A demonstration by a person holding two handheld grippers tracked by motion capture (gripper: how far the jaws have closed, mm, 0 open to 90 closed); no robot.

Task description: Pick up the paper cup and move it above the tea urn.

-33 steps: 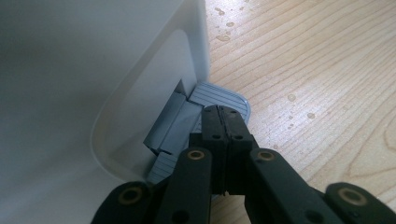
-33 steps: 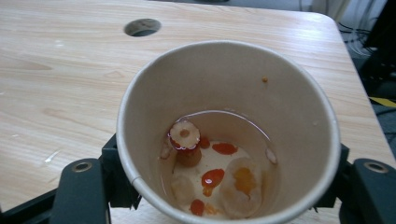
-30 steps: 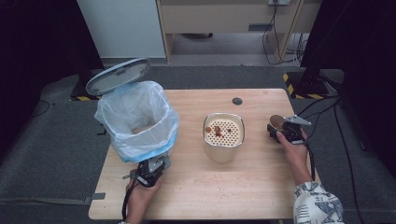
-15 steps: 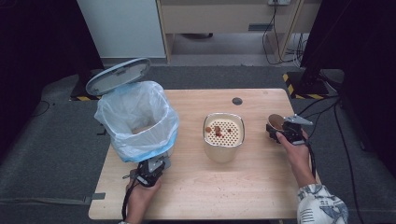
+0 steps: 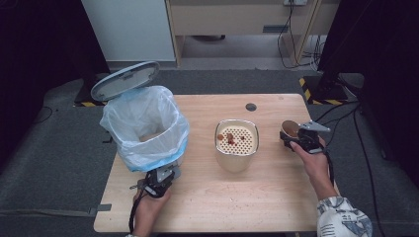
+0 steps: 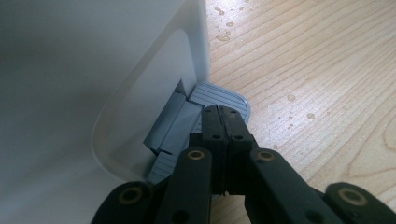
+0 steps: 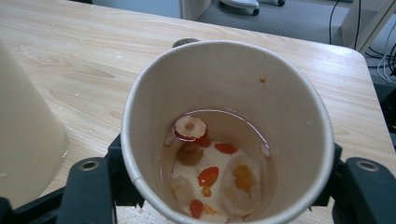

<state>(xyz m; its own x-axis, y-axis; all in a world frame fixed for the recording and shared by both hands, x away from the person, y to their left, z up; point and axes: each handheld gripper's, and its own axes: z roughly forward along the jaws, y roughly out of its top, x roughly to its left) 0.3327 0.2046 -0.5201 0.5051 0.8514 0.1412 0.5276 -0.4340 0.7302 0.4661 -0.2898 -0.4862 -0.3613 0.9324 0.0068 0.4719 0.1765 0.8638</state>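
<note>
- Left gripper (image 5: 160, 178) at the near-left part of the table (image 5: 276, 207), just in front of the white pedal bin (image 5: 148, 126); jaws pressed tight together with nothing between them, as seen in the left gripper view (image 6: 223, 122).
- Closed jaw tips resting on the grey foot pedal (image 6: 219, 97) at the bin's base; lid (image 5: 126, 80) standing open, tilted up at the far-left side of the bin.
- Clear bag (image 5: 170, 118) lining the bin, folded out over the rim, with a little light-coloured matter lying at the bottom.
- Right gripper (image 5: 296, 138) near the right edge of the table, jaws having just been closing, now clasping a brown paper cup (image 5: 289, 129) between them.
- In the right gripper view, cup (image 7: 224, 126) upright between the two black jaws, one jaw at each side of its wall, pads against the paper.
- Inside the cup: a shallow pool of reddish liquid (image 7: 224, 126) with red berries (image 7: 208, 176), a ring-shaped fruit slice (image 7: 190, 127) and pale soft pieces (image 7: 240, 184).
- Cream strainer container (image 5: 236, 143) at the middle of the table, between bin and cup, apart from both; perforated top carrying a few reddish bits at its far-left corner.
- Small dark round hole (image 5: 251, 106) in the tabletop, at the far side, beyond the strainer container.
</note>
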